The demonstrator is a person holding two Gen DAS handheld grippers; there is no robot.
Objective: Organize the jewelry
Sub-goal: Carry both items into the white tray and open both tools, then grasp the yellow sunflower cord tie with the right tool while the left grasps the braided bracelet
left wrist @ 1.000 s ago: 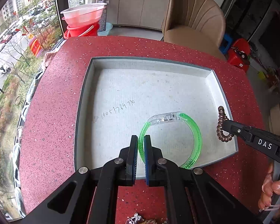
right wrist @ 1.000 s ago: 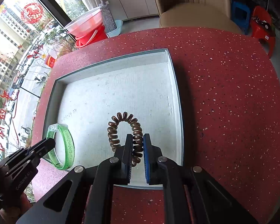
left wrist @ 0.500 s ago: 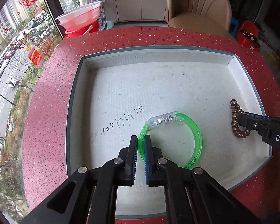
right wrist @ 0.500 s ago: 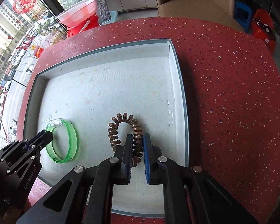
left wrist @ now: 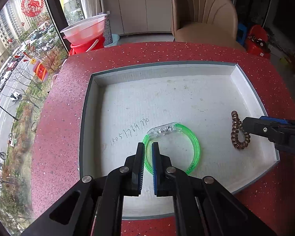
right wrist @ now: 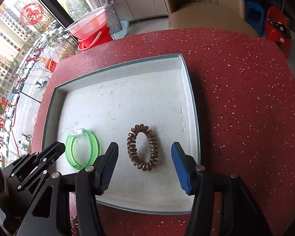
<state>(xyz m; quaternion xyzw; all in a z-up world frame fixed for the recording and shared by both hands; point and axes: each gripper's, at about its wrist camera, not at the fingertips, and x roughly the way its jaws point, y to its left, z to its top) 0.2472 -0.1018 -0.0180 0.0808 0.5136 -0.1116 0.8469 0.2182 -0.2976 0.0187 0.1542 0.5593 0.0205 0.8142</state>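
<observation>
Brown coil band (right wrist: 143, 147) lies released between opening right claw (right wrist: 144, 164); left claw (left wrist: 148, 164) pinches green bangle (left wrist: 194, 149): release it into tray (left wrist: 163, 72) next.

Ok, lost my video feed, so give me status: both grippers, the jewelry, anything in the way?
Left gripper shut on green bangle. Right gripper jaws opening, brown coil tie lying loose between them in grey tray. Nothing in the way.

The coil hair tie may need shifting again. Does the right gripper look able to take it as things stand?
Probably yes: the brown coil hair tie lies flat in the tray between the right gripper's opening jaws, untouched, nothing covering it.
</observation>
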